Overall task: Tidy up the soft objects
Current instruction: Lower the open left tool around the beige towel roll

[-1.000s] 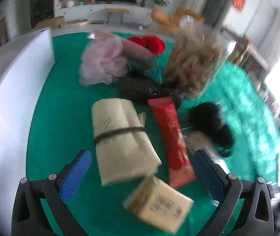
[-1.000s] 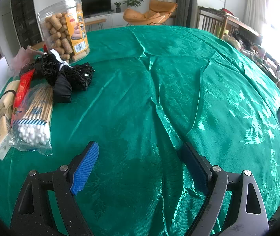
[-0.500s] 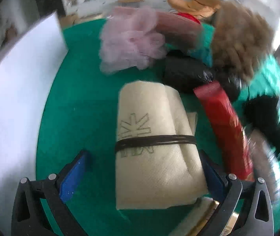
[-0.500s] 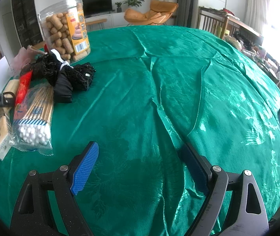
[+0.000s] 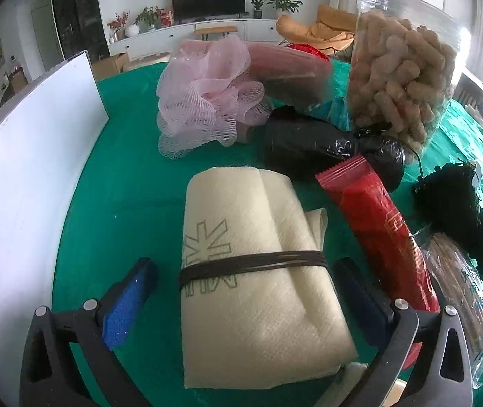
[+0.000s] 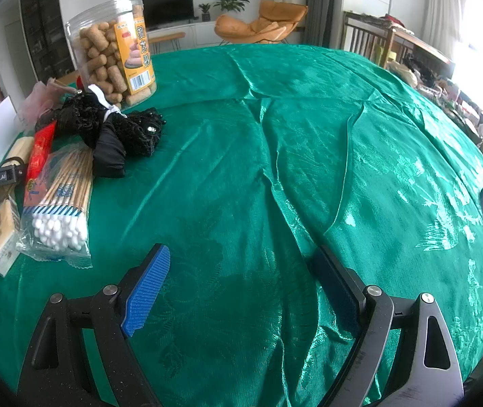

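The left gripper [image 5: 241, 291] is standing wide open around the near half of a folded cream cloth [image 5: 255, 271], its blue pads flanking the bundle without pressing it, so nothing is being held. The cloth is lying on the green-covered desk [image 5: 126, 183], cinched by a dark elastic band [image 5: 251, 264] that is crossing it between the fingers. It is looking light, soft and compressible; closing across the banded waist is probably the surest hold, since the band is keeping the layers from slipping apart. At 2 o'clock a red foil packet [image 5: 373, 224] is lying just beside the cloth, with a bag of cotton swabs [image 5: 458, 281] at 3 o'clock and a black lace piece [image 5: 455, 210] beyond it. Farther, at 1 o'clock, a black plastic bundle [image 5: 312, 142] is resting against a clear jar of snacks [image 5: 401, 78], and at 12 o'clock a pink mesh bath pouf [image 5: 207, 91] is sitting, airy and easily snagged. A white board [image 5: 27, 176] is standing at 9 o'clock. The right gripper [image 6: 245, 288] is hanging open and empty over bare cloth, well apart from the pile at its 10 o'clock.
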